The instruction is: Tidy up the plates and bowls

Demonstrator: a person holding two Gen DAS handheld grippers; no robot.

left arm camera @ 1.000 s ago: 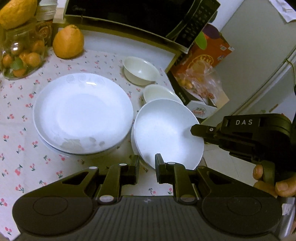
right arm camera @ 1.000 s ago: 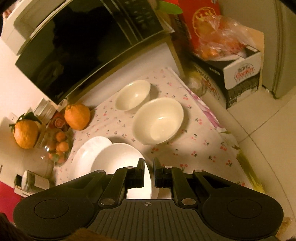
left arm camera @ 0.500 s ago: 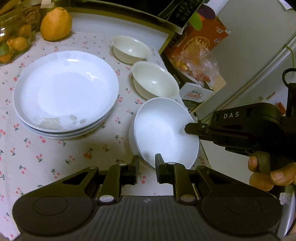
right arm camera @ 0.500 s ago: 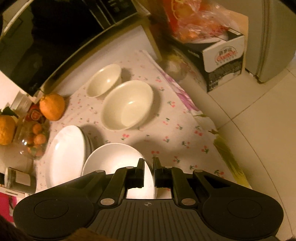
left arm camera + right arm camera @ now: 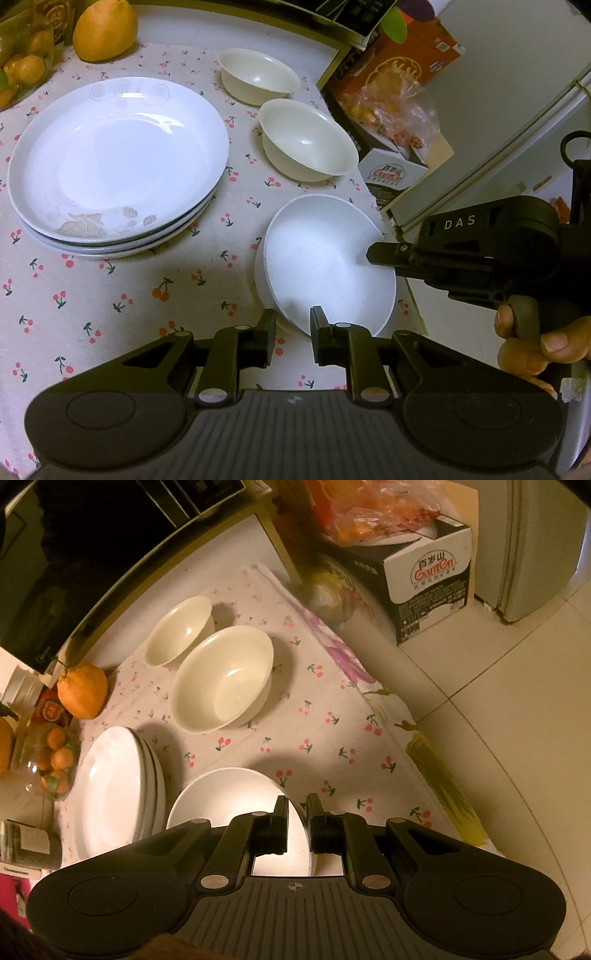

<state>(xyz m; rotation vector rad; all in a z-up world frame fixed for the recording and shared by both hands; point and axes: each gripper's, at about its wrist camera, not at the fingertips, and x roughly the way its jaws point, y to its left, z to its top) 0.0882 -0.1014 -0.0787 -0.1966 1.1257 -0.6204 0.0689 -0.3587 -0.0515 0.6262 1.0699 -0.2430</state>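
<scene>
White small plate is pinched at its rim by the right gripper, tilted near the desk edge. It could slip and break. Left gripper fingers are apart, empty.

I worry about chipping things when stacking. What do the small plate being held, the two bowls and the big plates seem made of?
Small plate: matte white, possibly melamine or unglazed-looking ceramic. Cream bowls: glossy, with sharp highlights, likely glazed ceramic or melamine. Big plates: shiny, with faint printed swirls, probably glazed porcelain.
</scene>
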